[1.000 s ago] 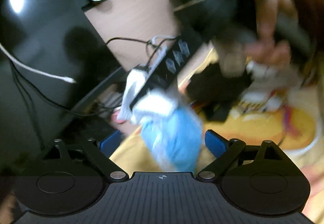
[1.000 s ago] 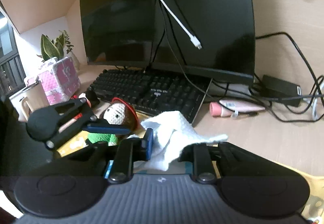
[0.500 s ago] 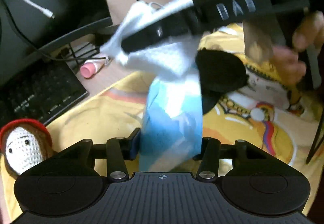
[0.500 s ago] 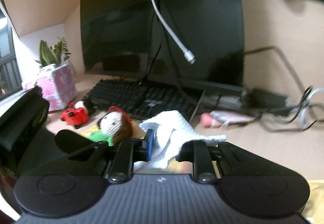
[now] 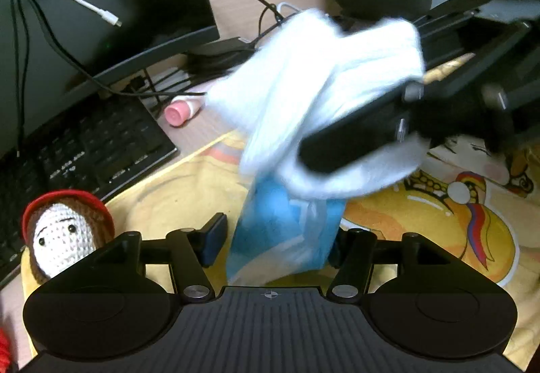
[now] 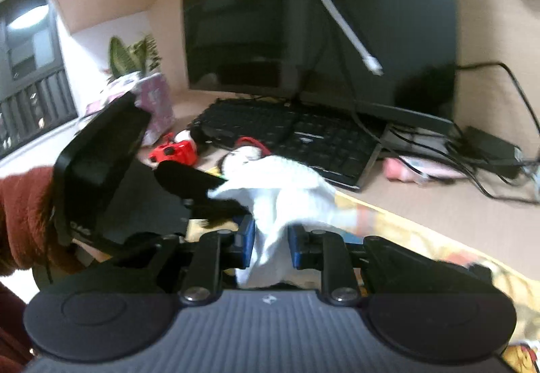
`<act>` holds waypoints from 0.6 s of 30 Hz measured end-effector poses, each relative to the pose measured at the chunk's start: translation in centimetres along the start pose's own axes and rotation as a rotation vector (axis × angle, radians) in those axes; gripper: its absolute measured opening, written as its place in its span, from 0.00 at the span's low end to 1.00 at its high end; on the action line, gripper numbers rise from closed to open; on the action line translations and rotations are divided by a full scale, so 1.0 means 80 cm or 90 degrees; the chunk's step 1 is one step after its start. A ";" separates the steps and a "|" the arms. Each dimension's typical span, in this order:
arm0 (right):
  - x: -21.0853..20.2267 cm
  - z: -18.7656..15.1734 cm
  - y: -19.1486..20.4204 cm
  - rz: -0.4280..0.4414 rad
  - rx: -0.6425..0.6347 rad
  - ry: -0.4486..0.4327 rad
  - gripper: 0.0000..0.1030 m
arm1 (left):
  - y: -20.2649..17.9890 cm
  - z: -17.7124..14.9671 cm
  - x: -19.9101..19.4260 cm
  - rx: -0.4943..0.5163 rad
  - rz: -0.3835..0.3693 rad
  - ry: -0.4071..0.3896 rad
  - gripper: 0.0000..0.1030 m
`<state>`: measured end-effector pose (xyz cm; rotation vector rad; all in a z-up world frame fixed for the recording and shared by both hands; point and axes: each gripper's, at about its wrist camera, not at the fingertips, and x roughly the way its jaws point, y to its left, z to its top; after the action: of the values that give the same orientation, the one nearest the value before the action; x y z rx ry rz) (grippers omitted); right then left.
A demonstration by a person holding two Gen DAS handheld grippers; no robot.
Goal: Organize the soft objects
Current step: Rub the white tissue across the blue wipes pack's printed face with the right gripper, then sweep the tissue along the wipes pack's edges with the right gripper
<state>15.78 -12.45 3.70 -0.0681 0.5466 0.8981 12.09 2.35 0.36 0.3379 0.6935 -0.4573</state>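
Observation:
A blue plastic packet (image 5: 283, 228) stands upright between the jaws of my left gripper (image 5: 275, 245). The jaws are opening: the right pad still touches the packet and a thin gap shows at the left pad. Out of the packet's top rises a white cloth (image 5: 314, 76), blurred by motion. One black finger of my right gripper (image 5: 354, 137) crosses that cloth. In the right wrist view my right gripper (image 6: 270, 238) is shut on the white cloth (image 6: 280, 184), with a finger of the left gripper (image 6: 189, 180) just left of it. A crochet doll (image 5: 64, 234) lies at lower left.
A yellow printed cloth (image 5: 438, 221) covers the desk under both grippers. Behind it are a black keyboard (image 5: 84, 150), a monitor (image 5: 84, 2), a pink tube (image 5: 179, 111) and tangled cables (image 6: 489, 167). A red toy (image 6: 175, 152) and a pink box (image 6: 155, 103) sit far left.
My left gripper's jaws went from wide apart to close around the blue packet, and its view rolled and dropped toward the desk. The right gripper keeps its hold on the white cloth.

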 end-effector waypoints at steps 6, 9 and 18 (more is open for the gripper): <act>-0.016 -0.011 -0.032 -0.058 0.029 0.016 0.25 | -0.003 0.003 0.004 0.004 -0.010 -0.006 0.74; -0.024 -0.020 -0.041 -0.071 0.036 0.029 0.35 | -0.004 0.003 0.005 0.010 -0.009 -0.010 0.78; -0.057 -0.039 -0.063 -0.170 0.018 0.045 0.62 | -0.002 0.006 -0.005 0.008 -0.042 -0.024 0.91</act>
<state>15.99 -19.83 2.34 -0.1450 0.6006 0.6294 11.97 2.10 0.93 0.3189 0.6670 -0.5300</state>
